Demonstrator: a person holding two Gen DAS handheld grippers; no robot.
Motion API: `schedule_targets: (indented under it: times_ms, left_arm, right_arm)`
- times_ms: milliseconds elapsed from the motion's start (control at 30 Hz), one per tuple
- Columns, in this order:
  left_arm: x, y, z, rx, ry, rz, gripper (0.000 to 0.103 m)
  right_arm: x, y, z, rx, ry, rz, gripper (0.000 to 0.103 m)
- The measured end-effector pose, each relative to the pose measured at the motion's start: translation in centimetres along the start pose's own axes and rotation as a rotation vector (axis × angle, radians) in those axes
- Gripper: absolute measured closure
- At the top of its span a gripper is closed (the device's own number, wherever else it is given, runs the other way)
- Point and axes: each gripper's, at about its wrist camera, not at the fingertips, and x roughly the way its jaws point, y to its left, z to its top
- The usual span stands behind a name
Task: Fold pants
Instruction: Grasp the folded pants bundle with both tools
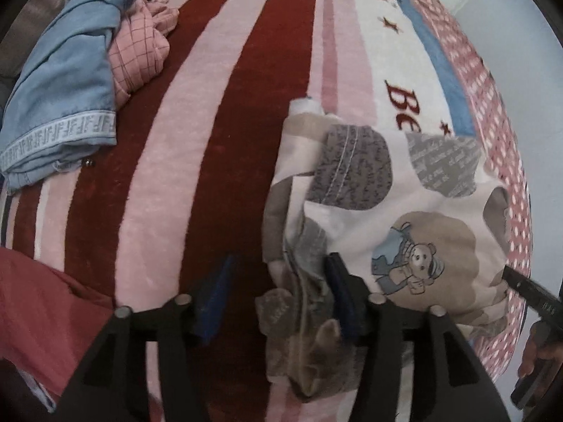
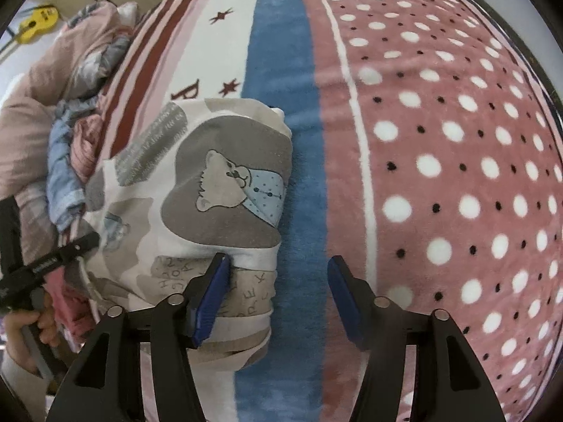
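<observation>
In the left wrist view, the left hand-held gripper [image 1: 278, 295] fills the bottom of the frame with its jaws spread; the right blue pad lies over the rumpled near edge of the folded pants [image 1: 387, 218], the left pad over the bare blanket [image 1: 218, 140], and nothing is pinched. In the right wrist view, the right hand-held gripper [image 2: 278, 299] likewise stands spread: its left pad rests on or just above the pants [image 2: 197, 183], hard to say which, and its right pad is over the blanket's blue stripe [image 2: 281, 70].

The pants, cream with grey patches and bear prints, lie folded in a compact bundle on the blanket, right of centre in the left view and left of centre in the right view.

Only the left view shows a blue garment [image 1: 63, 105] and a pink checked one [image 1: 137, 59] heaped at upper left, and red cloth [image 1: 38, 295] at lower left. Only the right view shows the pink dotted field [image 2: 457, 161] at right, a hand [image 2: 28, 323] at the left edge, and a yellow guitar [image 2: 35, 23] far at upper left.
</observation>
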Motion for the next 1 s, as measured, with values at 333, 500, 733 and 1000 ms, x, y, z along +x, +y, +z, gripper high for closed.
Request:
schedule_targets:
  times_ms: [333, 500, 733, 1000]
  left_arm:
    - [-3.7, 0.3, 2.6, -0.017, -0.057, -0.13, 0.041]
    - [-1.7, 0.0, 3.6, -0.048, 0.011, -0.22, 0.04]
    - [1.0, 0.2, 1.9, -0.074, 0.087, -0.221, 0.041]
    - [2.1, -0.2, 1.7, -0.069, 0.096, -0.208, 0.06]
  right_arm:
    - [-2.0, 2.1, 1.7, -0.047, -0.035, 0.073, 0.048]
    - [-0.5, 2.5, 2.3, -0.062, -0.01, 0.077, 0.048]
    - [1.4, 0.5, 1.8, 0.05, 0.029, 0.164, 0.044]
    - [2.7, -0.5, 1.3, 0.133, 0.08, 0.258, 0.04]
